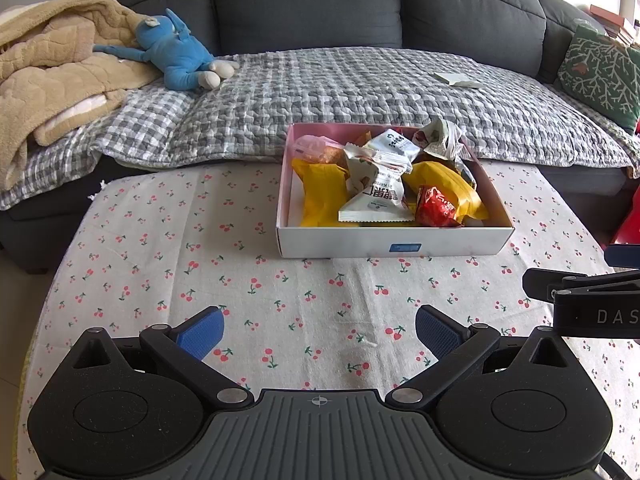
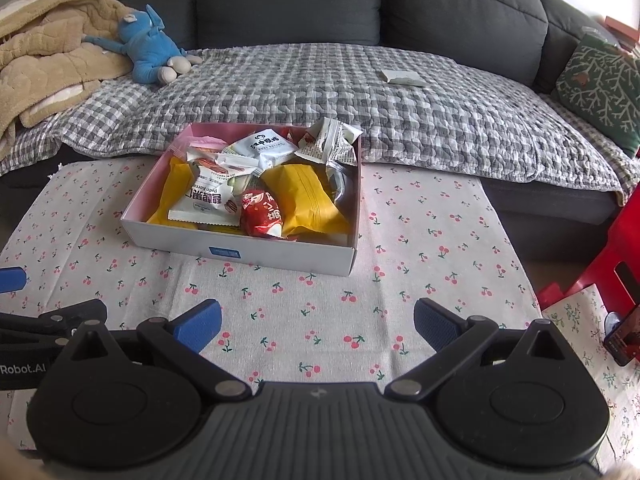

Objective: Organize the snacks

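Judging by the snacks (image 2: 256,184) all heaped in the box (image 2: 240,252) on the cherry-print cloth (image 2: 400,280), you look nearly done, with your left gripper (image 1: 320,334) and right gripper (image 2: 318,326) both spread wide, empty, short of it.

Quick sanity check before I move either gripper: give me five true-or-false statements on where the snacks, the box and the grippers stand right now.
1. Both grippers are open and hold nothing. True: the left gripper and the right gripper each have their jaws spread over bare tablecloth.
2. Snack packets lie scattered on the tablecloth. False: every visible packet is inside the box.
3. A red packet lies near the box's front wall. True.
4. The box stands on the sofa. False: it stands on the cherry-print tablecloth, in front of the sofa.
5. The blue plush toy is in the box. False: it lies on the sofa, beside a tan blanket.
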### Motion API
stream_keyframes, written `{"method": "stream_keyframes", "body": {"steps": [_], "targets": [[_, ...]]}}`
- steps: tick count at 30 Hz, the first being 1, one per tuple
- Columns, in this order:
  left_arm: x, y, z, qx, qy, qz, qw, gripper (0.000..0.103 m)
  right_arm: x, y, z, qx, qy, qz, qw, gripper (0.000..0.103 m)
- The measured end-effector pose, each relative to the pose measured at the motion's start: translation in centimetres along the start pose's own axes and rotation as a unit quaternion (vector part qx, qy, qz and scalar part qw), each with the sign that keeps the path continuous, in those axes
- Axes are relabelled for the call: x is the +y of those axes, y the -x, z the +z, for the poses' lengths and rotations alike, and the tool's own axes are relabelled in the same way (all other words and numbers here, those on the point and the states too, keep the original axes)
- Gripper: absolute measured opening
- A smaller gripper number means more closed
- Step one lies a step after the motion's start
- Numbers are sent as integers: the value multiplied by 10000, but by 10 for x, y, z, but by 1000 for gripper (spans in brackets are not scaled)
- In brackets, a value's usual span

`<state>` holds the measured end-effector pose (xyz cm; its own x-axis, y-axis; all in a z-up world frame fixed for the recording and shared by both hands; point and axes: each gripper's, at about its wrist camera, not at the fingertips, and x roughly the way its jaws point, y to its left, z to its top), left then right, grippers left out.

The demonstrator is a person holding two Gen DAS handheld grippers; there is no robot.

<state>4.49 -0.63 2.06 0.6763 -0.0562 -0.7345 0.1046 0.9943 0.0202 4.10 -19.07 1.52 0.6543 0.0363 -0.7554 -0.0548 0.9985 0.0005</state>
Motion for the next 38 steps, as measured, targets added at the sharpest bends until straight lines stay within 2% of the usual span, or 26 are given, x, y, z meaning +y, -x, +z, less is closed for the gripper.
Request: {"method": "stream_keyframes", "body": {"steps": [38], "targets": [[0,-4,-2,113,8,-40,9999,103,-1,-3,-1,22,8,-33,10000,103]]}}
